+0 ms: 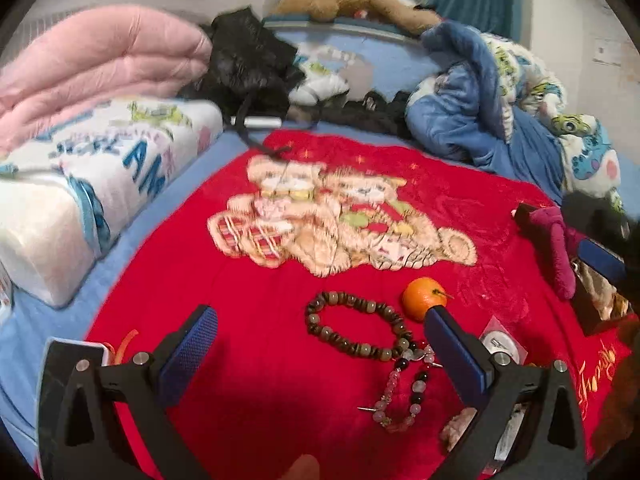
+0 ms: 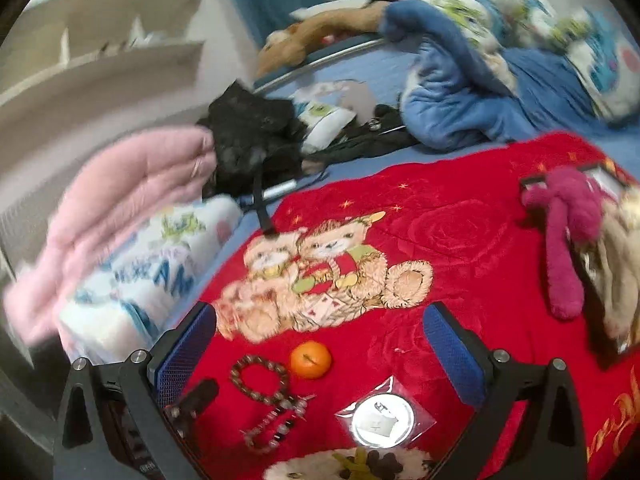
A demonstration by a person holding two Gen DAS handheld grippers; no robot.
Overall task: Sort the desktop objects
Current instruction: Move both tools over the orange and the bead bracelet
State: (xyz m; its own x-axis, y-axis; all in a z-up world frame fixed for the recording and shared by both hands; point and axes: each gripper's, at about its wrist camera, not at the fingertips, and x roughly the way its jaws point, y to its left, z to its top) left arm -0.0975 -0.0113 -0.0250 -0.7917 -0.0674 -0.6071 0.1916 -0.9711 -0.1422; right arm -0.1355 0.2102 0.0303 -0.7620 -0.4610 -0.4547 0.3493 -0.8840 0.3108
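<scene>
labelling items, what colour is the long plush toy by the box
Magenta-pink long plush toy, clearest in the right wrist view.

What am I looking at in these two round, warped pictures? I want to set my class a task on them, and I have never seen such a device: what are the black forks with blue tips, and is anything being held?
No robot here: a person carries a two-finger gripper in each hand, each with a wide-angle camera looking along its fingers. One picture is from the left gripper, the other from the right gripper. The blue tips are finger pads. Both grippers are open and hold nothing. They hover over a red blanket printed with teddy bears. On it lie a tangerine, a brown bead bracelet, a pale bead bracelet, a silvery disc in a clear bag and a pink plush toy.
</scene>
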